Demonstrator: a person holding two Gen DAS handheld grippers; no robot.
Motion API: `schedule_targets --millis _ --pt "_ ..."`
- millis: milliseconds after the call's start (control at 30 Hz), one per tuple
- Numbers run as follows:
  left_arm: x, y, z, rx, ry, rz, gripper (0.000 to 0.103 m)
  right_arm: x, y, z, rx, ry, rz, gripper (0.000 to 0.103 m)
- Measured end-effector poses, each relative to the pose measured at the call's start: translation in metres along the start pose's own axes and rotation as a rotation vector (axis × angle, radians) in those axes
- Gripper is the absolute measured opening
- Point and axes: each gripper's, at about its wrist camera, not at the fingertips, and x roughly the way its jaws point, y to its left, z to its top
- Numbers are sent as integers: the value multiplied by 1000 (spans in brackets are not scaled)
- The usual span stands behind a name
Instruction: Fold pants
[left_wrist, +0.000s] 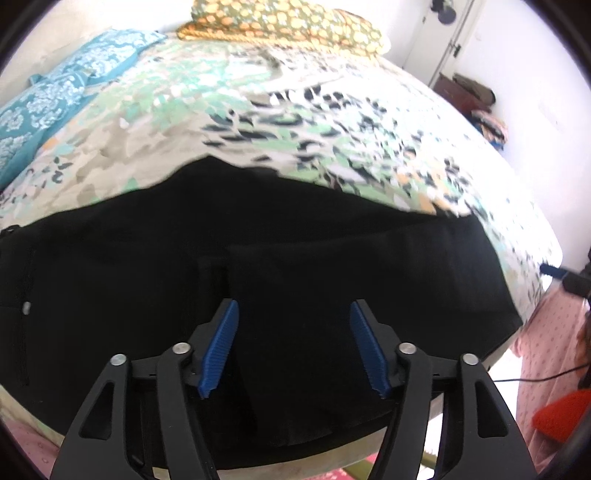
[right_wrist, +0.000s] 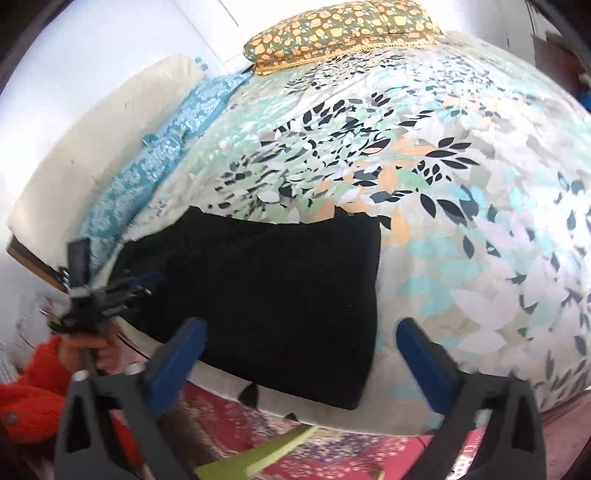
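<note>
Black pants (left_wrist: 295, 258) lie folded flat on the leaf-patterned bedspread (left_wrist: 280, 122), near the bed's front edge. In the right wrist view the pants (right_wrist: 266, 295) form a dark rectangle. My left gripper (left_wrist: 293, 310) is open just above the pants, its blue pads (left_wrist: 221, 343) wide apart with nothing between them. My right gripper (right_wrist: 301, 330) is open and empty, raised over the front edge of the pants. The left gripper (right_wrist: 122, 286) also shows in the right wrist view at the pants' left side.
An orange-flowered pillow (left_wrist: 288, 22) lies at the bed's far end. Teal patterned pillows (left_wrist: 55, 99) line the left side. A red patterned rug (right_wrist: 295, 446) covers the floor below the bed edge. A door (left_wrist: 443, 40) and stacked clothes (left_wrist: 487, 125) are at the far right.
</note>
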Motion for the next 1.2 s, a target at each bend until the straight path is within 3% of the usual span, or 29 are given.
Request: schedule_targets --millis 100,233,367,467,633,767,867,1200 --pt "-9 7 3 -33 -36 10 72 3 0 -1 38 34 -41 103" --pt "-27 14 7 -76 -80 28 76 -20 14 5 -20 -18 -115 103" --pt "-47 14 12 -105 -149 65 82 -59 44 30 -125 -196 -247 103" --pt "-56 12 16 -122 -183 98 83 -67 53 39 -151 -255 -287 103" --pt "-60 6 13 -93 -180 207 83 -45 50 30 -116 -264 -258 103" --pt "-54 6 13 -71 -145 298 83 -23 42 21 -101 -195 -218 103" --pt "-49 8 13 -60 -123 341 83 -15 36 20 -110 -200 -226 103" --pt "-42 15 -2 -121 -45 381 83 -3 14 28 -56 -195 -198 103"
